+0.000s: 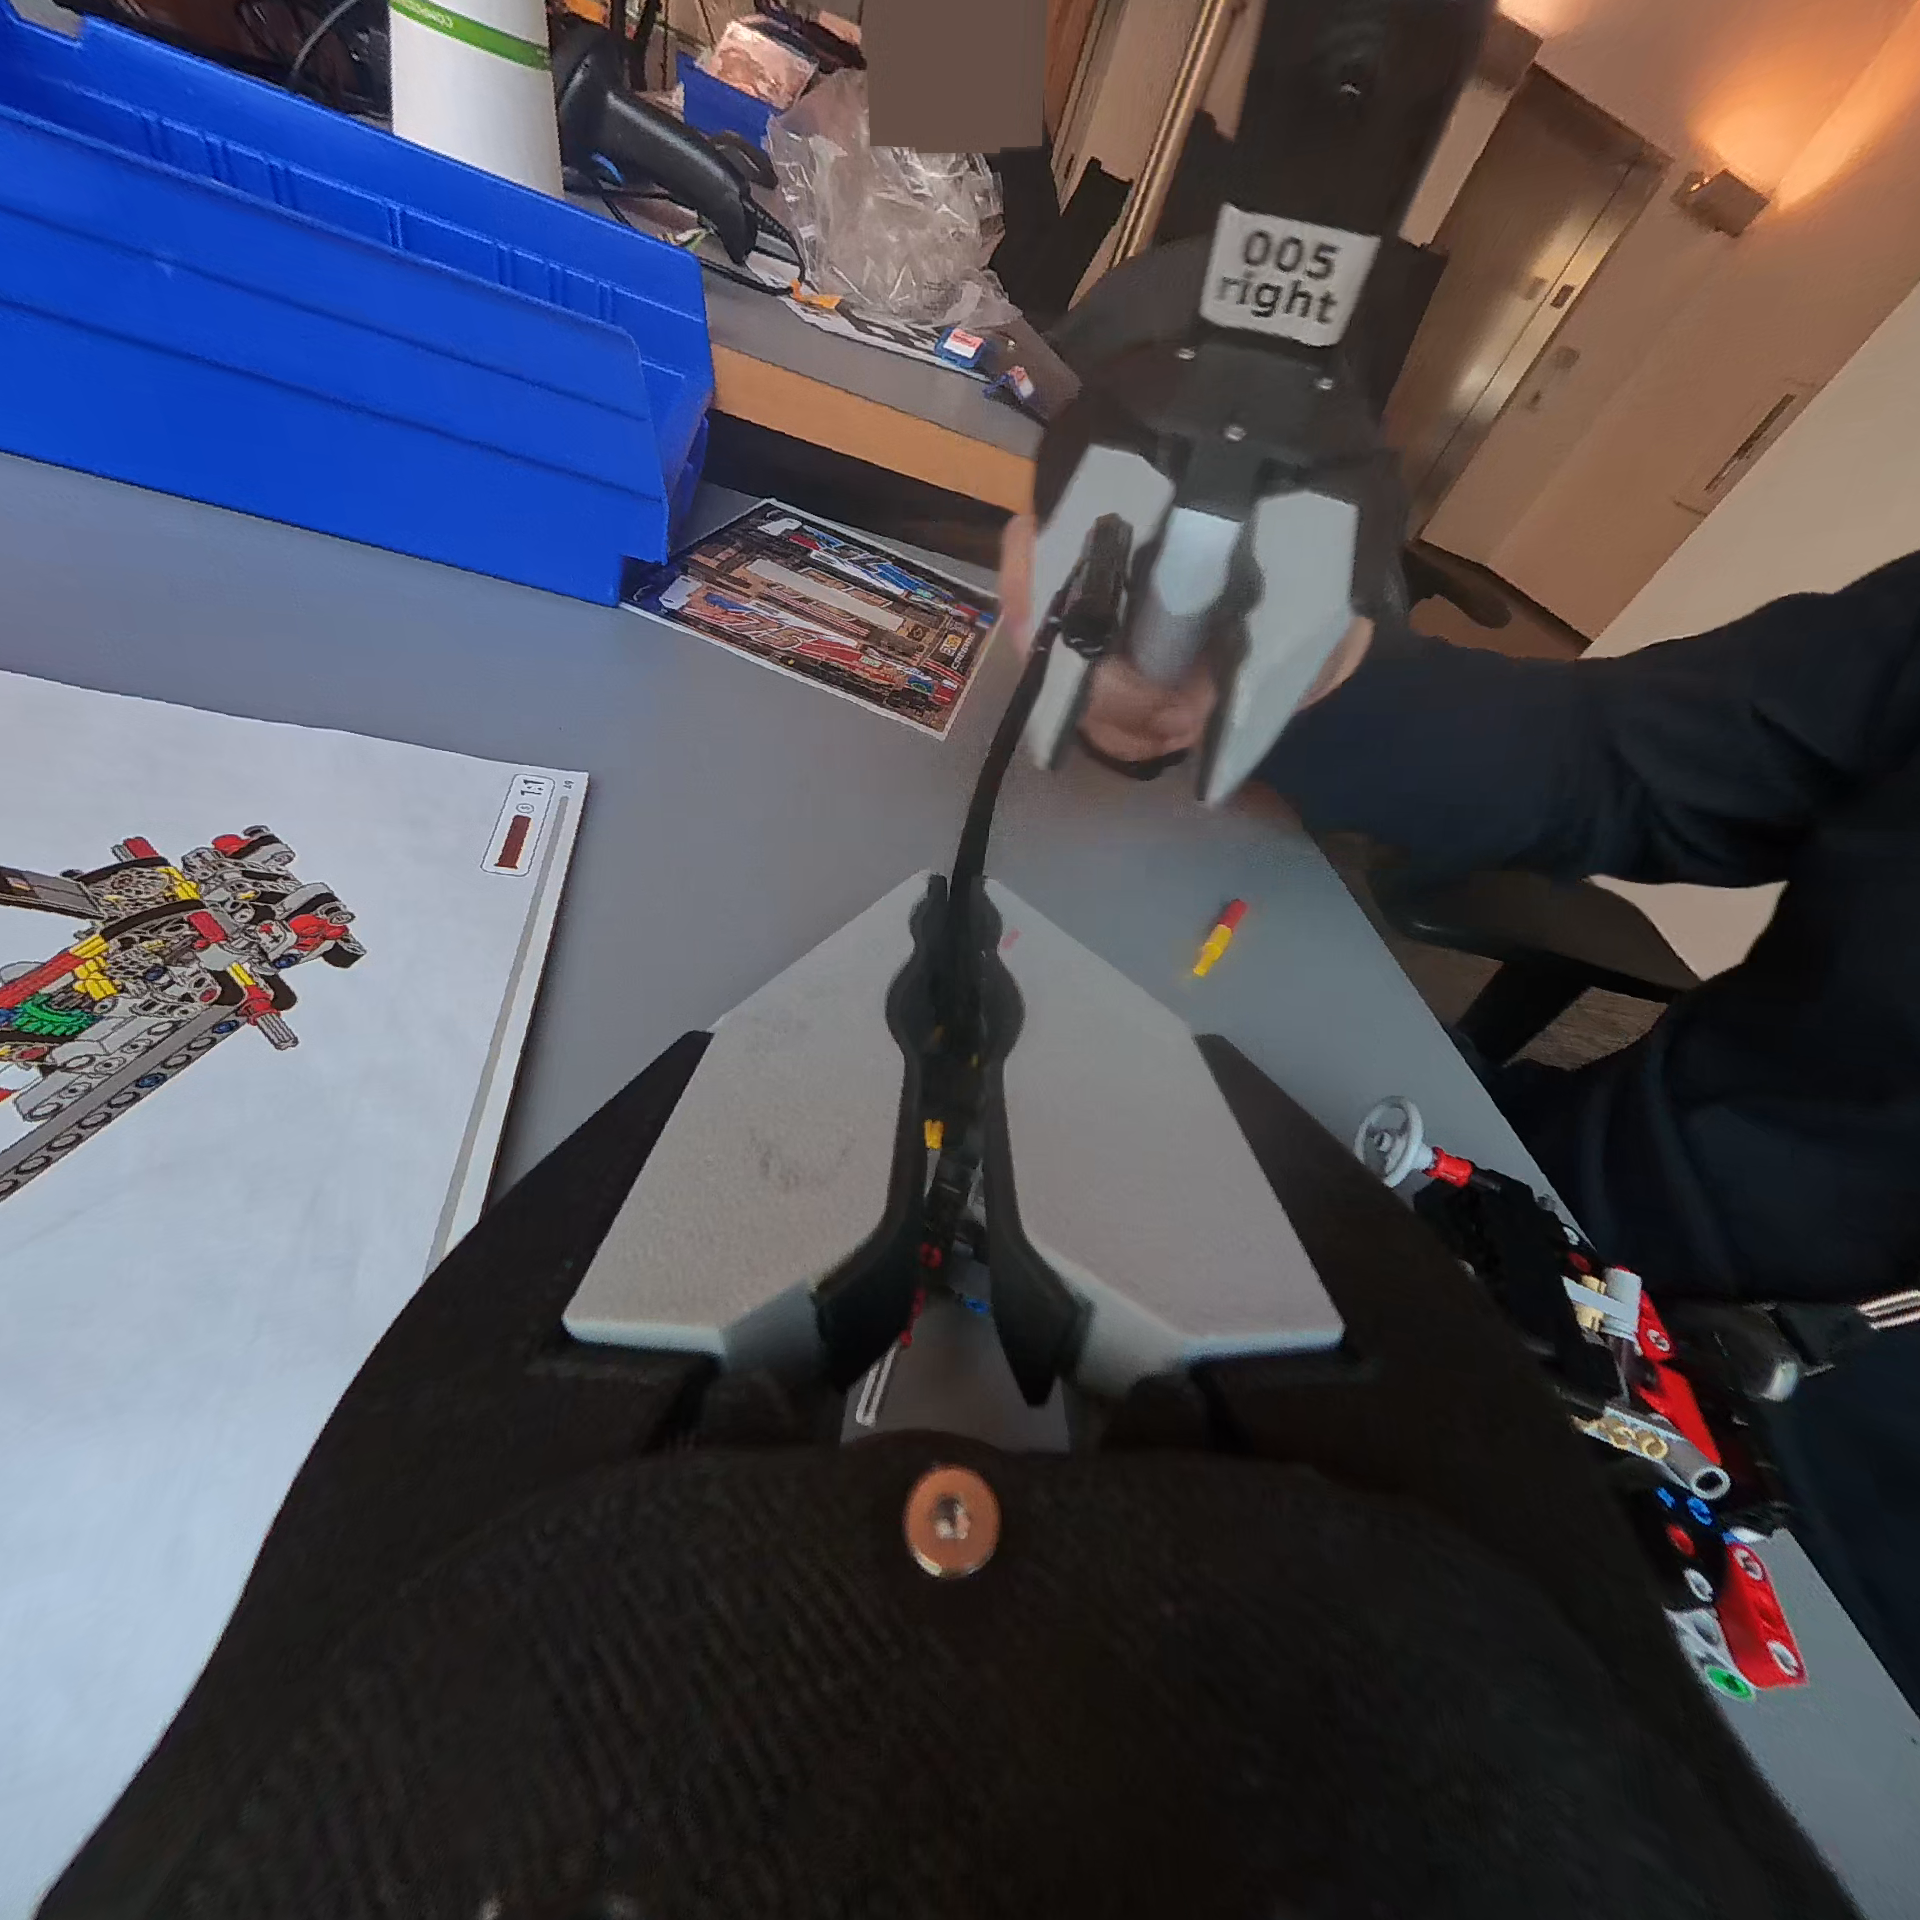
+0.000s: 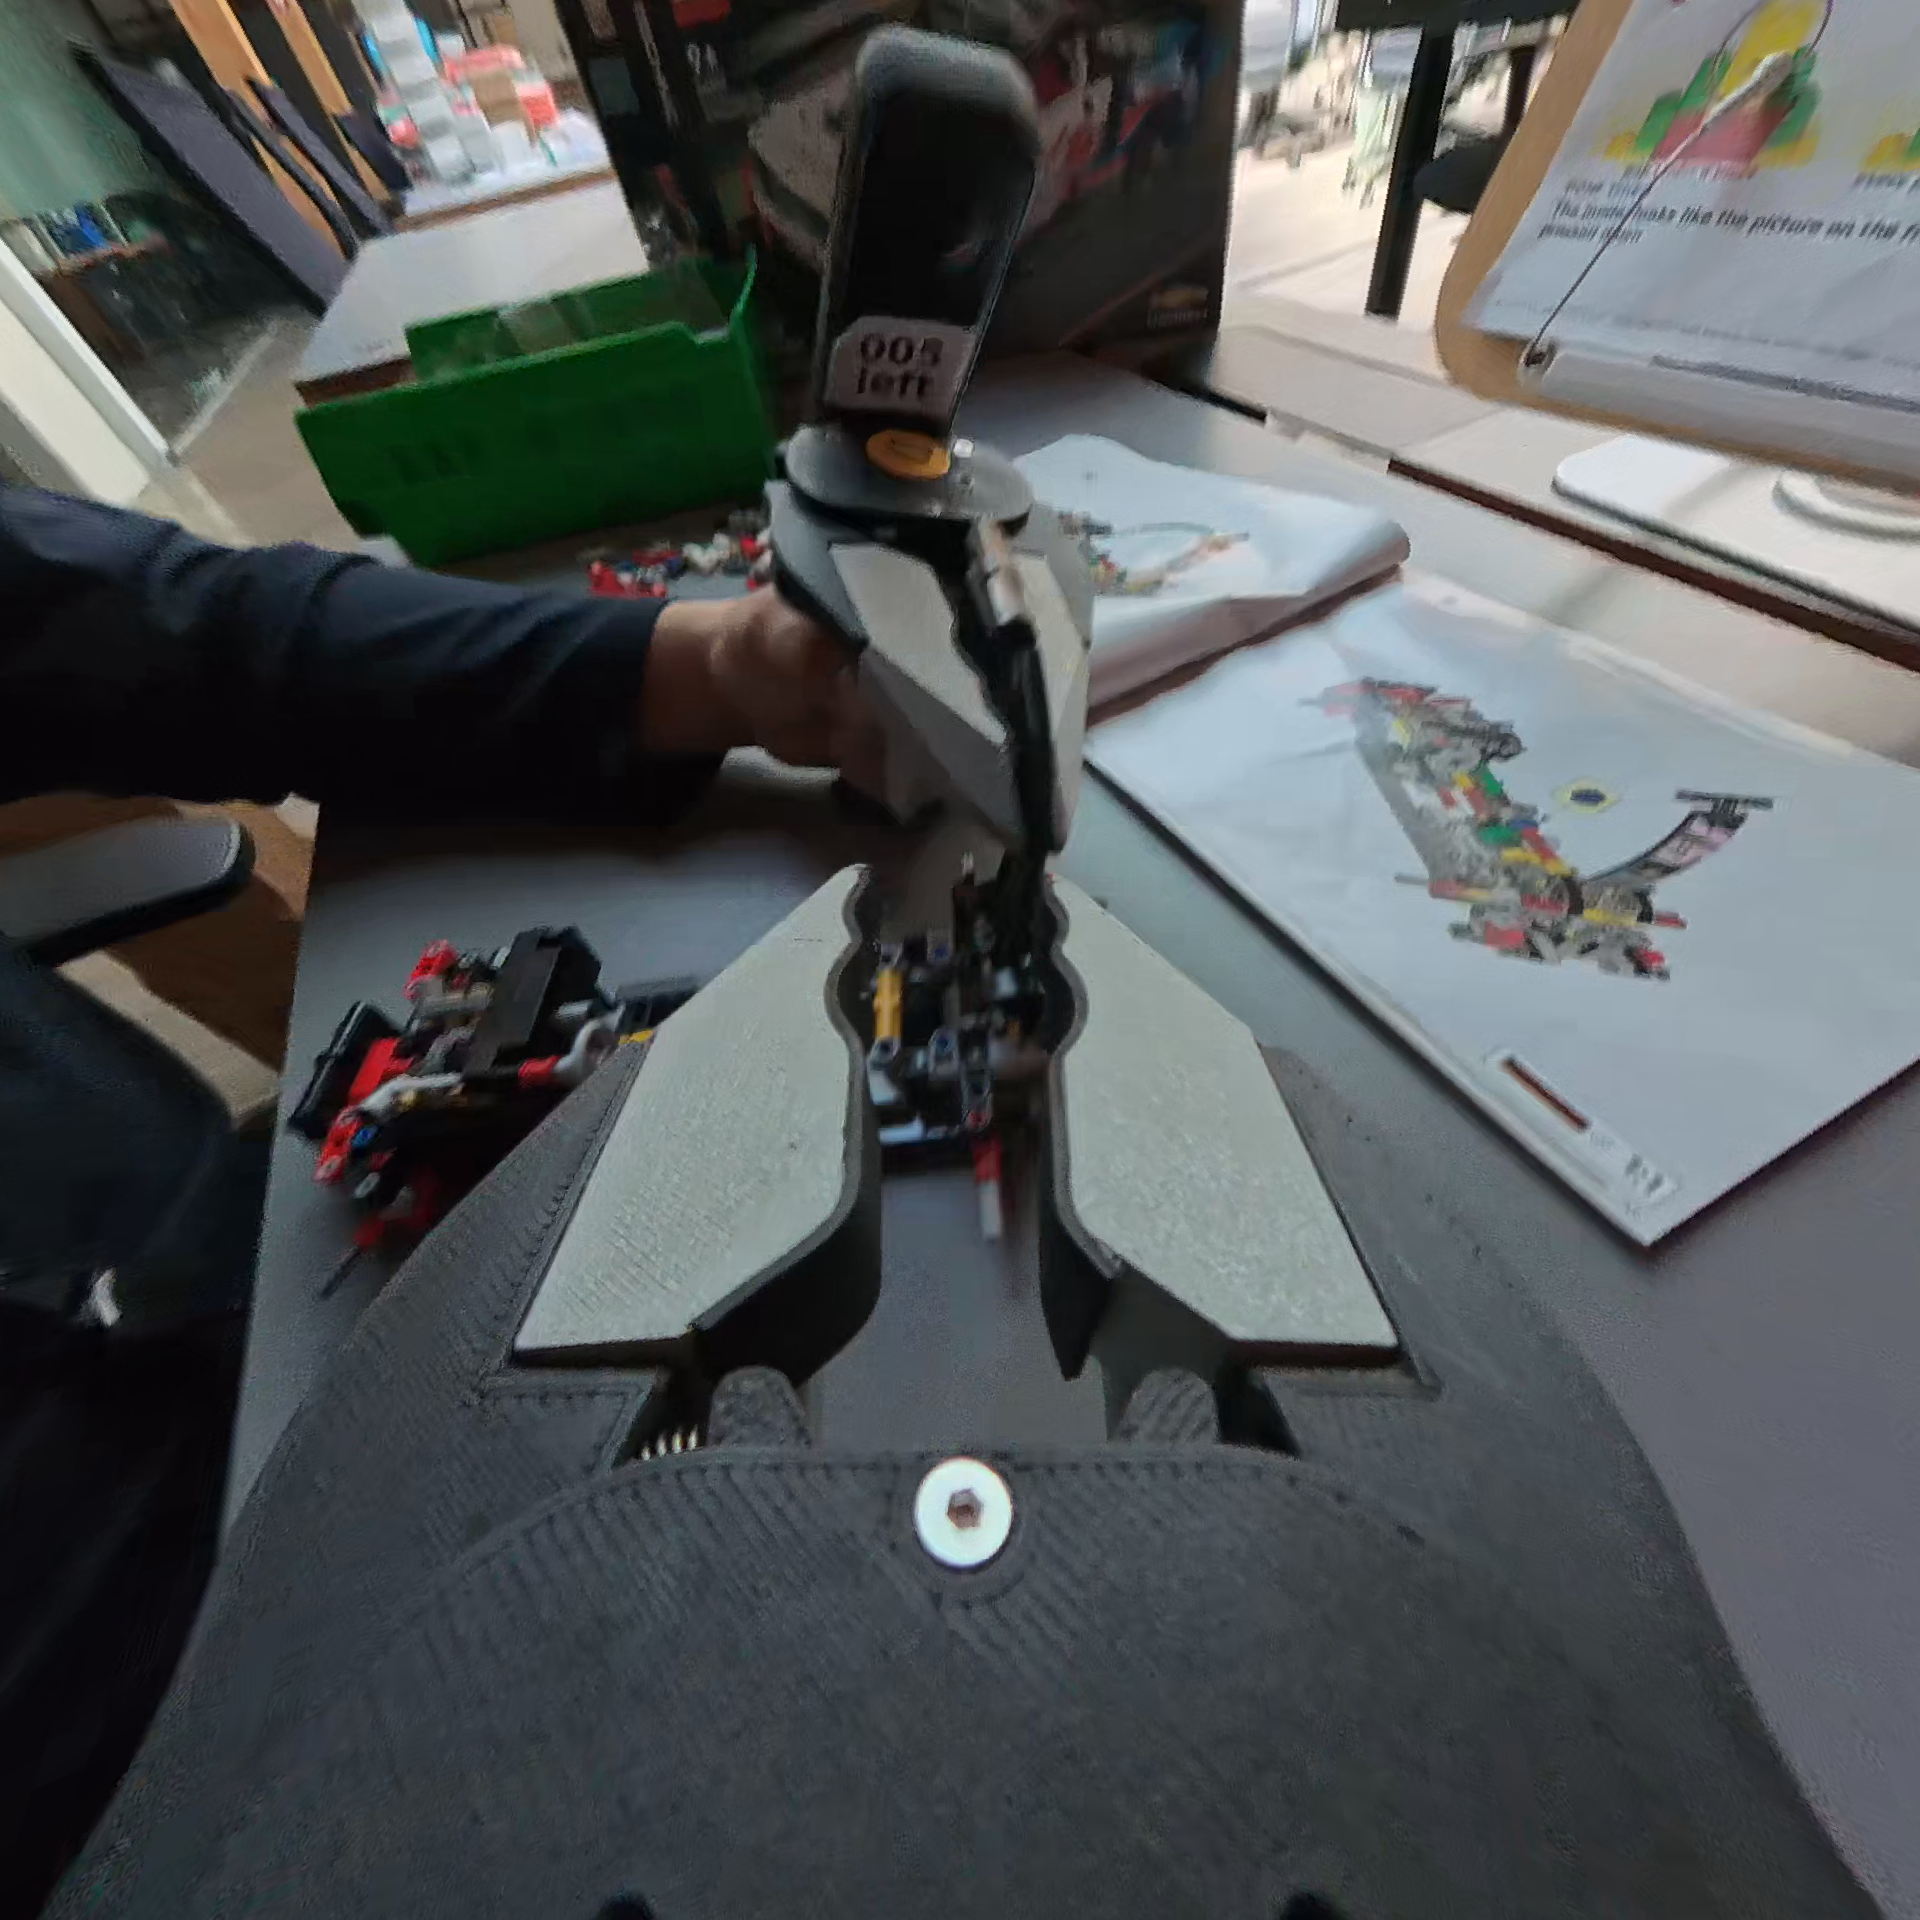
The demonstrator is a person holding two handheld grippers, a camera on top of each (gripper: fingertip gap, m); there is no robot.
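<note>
My left gripper (image 1: 961, 896) is shut on a thin black bendy rod (image 1: 987, 790). The rod curves up from my fingertips to the right gripper (image 1: 1132, 769), and its thicker end lies along the inner face of one right finger (image 1: 1070, 644). The right gripper (image 2: 951, 894) is open, its pads apart and pressing on nothing. In the right wrist view the left gripper (image 2: 997, 821) hangs just ahead, with the black rod (image 2: 1031, 717) pinched between its fingers. A black, red and grey toy brick model (image 2: 468, 1039) lies on the grey table (image 2: 675, 894) below both grippers; it also shows in the left wrist view (image 1: 1621, 1351).
An open instruction booklet (image 1: 260, 1039) lies to the left, also seen in the right wrist view (image 2: 1507, 883). A small red and yellow piece (image 1: 1218, 935) lies near the table's right edge. Blue bins (image 1: 312, 312), a sticker sheet (image 1: 831, 613) and a green bin (image 2: 551, 416) stand farther off.
</note>
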